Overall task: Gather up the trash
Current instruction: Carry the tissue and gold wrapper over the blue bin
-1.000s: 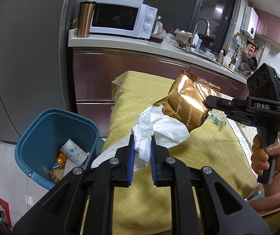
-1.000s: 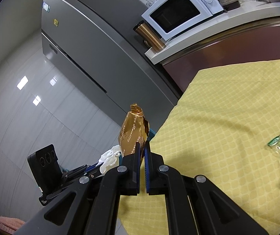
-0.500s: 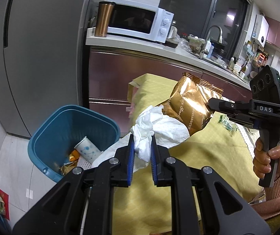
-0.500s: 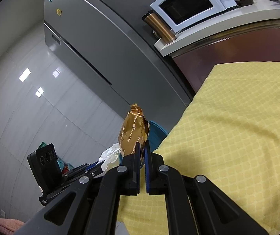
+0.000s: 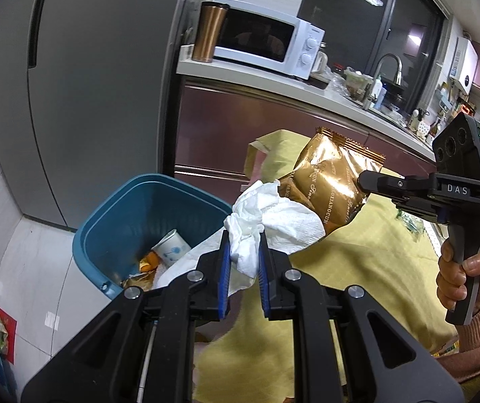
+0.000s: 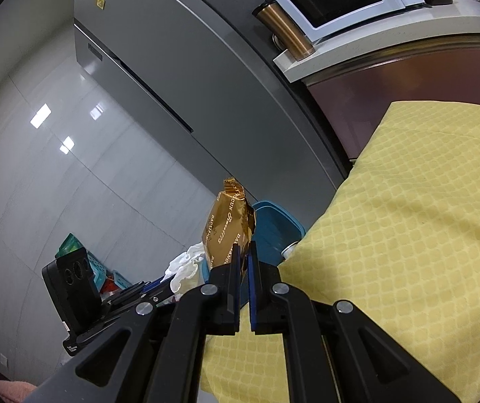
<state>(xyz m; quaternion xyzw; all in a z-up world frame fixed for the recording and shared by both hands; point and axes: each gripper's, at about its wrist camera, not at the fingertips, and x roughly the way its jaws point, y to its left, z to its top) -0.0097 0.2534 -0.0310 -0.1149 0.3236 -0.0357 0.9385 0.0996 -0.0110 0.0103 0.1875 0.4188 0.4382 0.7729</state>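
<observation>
Crumpled white paper tissue (image 5: 256, 231) is clamped between the blue pads of the left gripper (image 5: 242, 262), and its loose end hangs down over the near rim of the blue plastic trash bin (image 5: 112, 231). This bin stands on the pale tiled floor, between the grey refrigerator (image 5: 98, 84) and the table with the yellow patterned tablecloth (image 6: 408, 235). Inside the bin lie a white paper cup (image 5: 172, 250) and some orange scraps.

To the right, the right gripper (image 6: 244, 252) has its jaws closed on one edge of a shiny golden foil snack bag (image 5: 330, 188), which it holds in the air above the table edge, just beside the tissue. A hand (image 5: 458, 275) in a pink sleeve holds the handle of this gripper. On the counter behind stand a white microwave oven (image 5: 267, 47) and a copper-coloured metal tumbler (image 5: 208, 33).
</observation>
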